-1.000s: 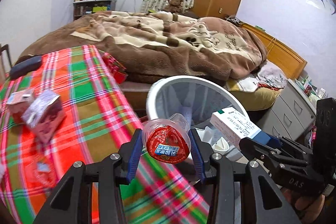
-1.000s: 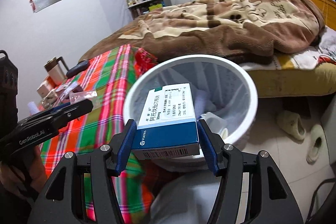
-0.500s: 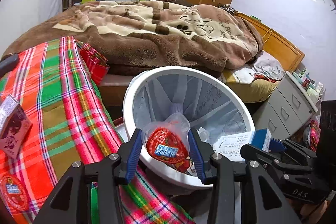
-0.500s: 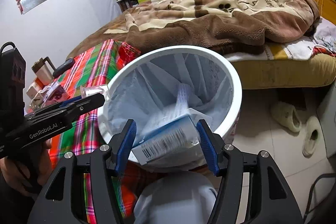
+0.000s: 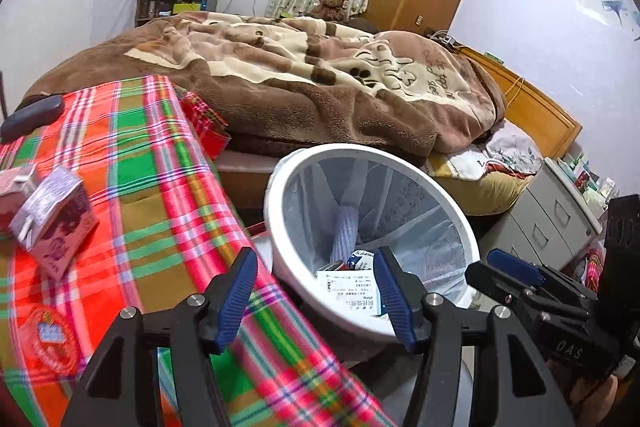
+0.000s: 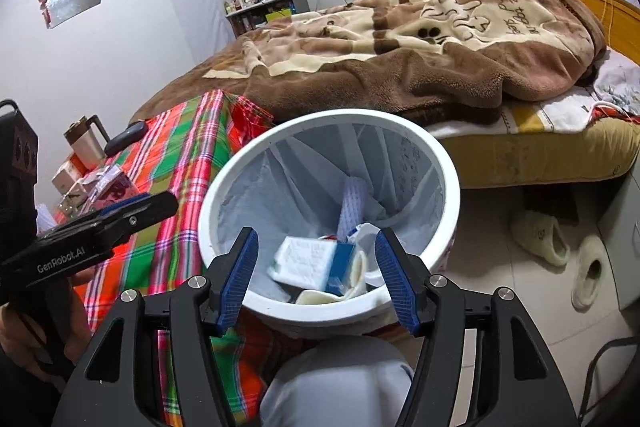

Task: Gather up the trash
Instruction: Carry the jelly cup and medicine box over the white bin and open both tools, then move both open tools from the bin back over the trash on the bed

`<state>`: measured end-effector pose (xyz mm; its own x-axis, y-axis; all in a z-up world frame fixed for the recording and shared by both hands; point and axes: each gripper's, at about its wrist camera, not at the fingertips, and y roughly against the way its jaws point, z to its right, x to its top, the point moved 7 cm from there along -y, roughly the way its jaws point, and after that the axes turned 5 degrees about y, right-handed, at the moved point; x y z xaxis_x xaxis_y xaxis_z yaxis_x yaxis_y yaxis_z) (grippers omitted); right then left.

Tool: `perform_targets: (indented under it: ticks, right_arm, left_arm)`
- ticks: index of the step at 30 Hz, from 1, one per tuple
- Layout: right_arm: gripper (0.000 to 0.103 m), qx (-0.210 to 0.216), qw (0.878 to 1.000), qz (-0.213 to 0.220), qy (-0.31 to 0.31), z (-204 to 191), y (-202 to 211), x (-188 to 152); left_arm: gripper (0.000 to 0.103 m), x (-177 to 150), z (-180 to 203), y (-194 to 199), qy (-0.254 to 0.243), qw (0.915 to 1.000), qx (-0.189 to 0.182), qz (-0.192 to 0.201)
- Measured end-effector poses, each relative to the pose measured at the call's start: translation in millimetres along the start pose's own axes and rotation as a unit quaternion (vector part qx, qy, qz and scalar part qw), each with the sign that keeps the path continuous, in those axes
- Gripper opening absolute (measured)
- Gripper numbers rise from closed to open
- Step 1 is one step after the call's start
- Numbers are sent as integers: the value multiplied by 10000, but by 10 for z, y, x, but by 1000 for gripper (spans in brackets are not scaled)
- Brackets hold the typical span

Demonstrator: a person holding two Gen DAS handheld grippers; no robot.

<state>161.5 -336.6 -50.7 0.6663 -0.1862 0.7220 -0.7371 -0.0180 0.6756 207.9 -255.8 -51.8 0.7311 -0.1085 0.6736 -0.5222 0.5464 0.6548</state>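
A white trash bin (image 5: 276, 187) (image 6: 328, 119) with a pale liner stands beside the plaid-covered table (image 5: 160, 187). My left gripper (image 5: 316, 297) hovers at the bin's near rim, its jaws opening with nothing between them. My right gripper (image 6: 316, 267) is open and empty above the bin's near rim. A white and blue medicine box (image 6: 312, 263) (image 5: 352, 295) lies inside the bin among other scraps. Two small drink cartons (image 5: 56, 223) and a flat red lid (image 5: 48, 339) lie on the table. Each view shows the other gripper at its side: the right gripper (image 5: 512, 271), the left gripper (image 6: 132, 211).
A bed with a brown blanket (image 5: 300, 87) is just behind the bin. Grey drawers (image 5: 548, 223) stand on the right, and slippers (image 6: 540, 239) lie on the tiled floor. A person's grey-clad knee (image 6: 336, 379) is under the right gripper. A black case (image 5: 32, 115) lies at the table's far edge.
The left gripper held a red-lidded cup and has let it go over the bin. The right gripper's medicine box tipped, slid out and now lies in the bin.
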Motion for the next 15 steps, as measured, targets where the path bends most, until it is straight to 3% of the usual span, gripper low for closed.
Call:
perform_targets:
  ticks: [7,12,15]
  right_arm:
    - [63,279,9994,112,194,-212,67,15]
    - [69,459,9982,155,363,-386,83,13]
    - [69,504,9972,125,544,-513,56,8]
  left_arm:
    - [60,-118,-202,305,158,9995,211,155]
    - [60,-221,-386,530,274,9983,439,276]
    - [54,-294,-481,648,331,9977,513,291]
